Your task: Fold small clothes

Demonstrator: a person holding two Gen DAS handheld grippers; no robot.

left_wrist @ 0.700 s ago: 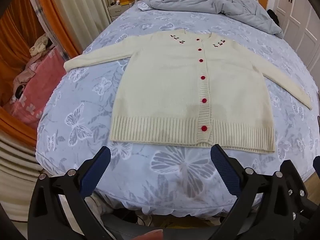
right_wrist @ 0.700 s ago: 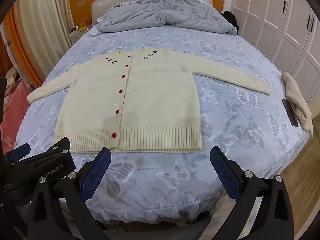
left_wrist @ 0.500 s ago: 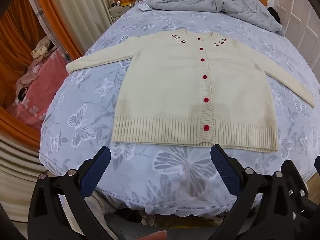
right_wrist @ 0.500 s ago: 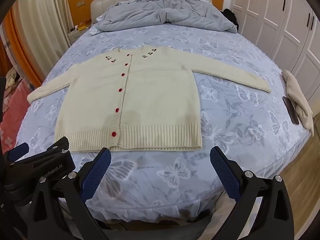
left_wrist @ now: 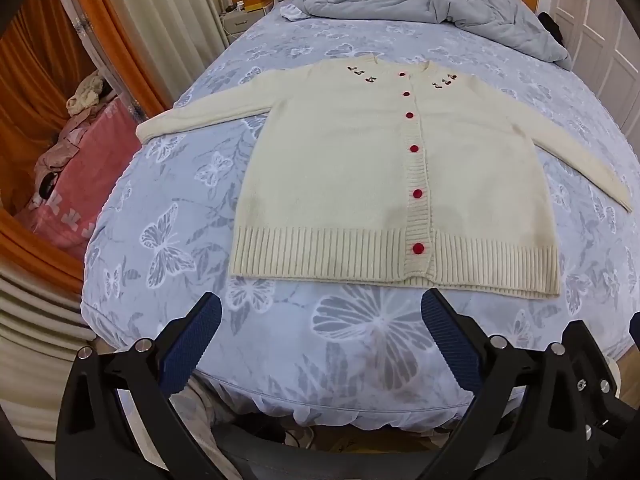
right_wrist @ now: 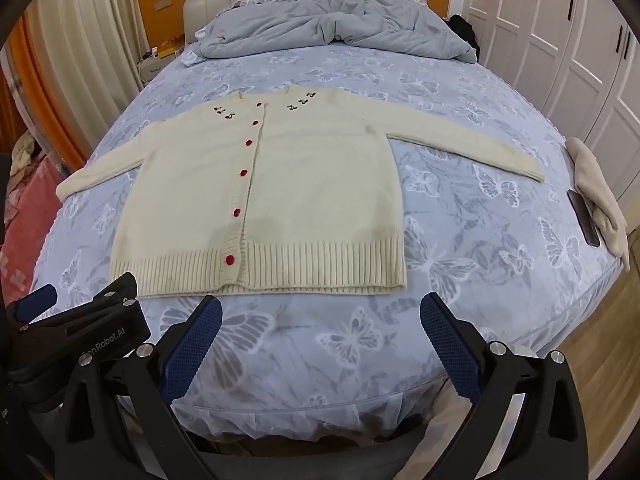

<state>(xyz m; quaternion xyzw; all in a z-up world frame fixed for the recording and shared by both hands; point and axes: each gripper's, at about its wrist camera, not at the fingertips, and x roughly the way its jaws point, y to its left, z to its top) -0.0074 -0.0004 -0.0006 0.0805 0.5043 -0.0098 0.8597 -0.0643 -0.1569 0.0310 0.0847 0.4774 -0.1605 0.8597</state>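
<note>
The bed (right_wrist: 460,320) is showing a wide strip of bare sheet between its near edge and the bottom hem of the cardigan (right_wrist: 320,208), and nothing is lying there. Both the left gripper (left_wrist: 320,316) and the right gripper (right_wrist: 320,316) are hanging over that strip with their jaws wide apart and nothing between them. Bare sheet is also lying beside both spread sleeves. At the far end, a rumpled grey quilt (right_wrist: 328,28) is piling up and blocking the way. On the right edge, a beige cloth (right_wrist: 600,200) and a dark phone (right_wrist: 584,216) are taking up room. The left gripper's black body is sticking in at the right gripper's left side.
</note>
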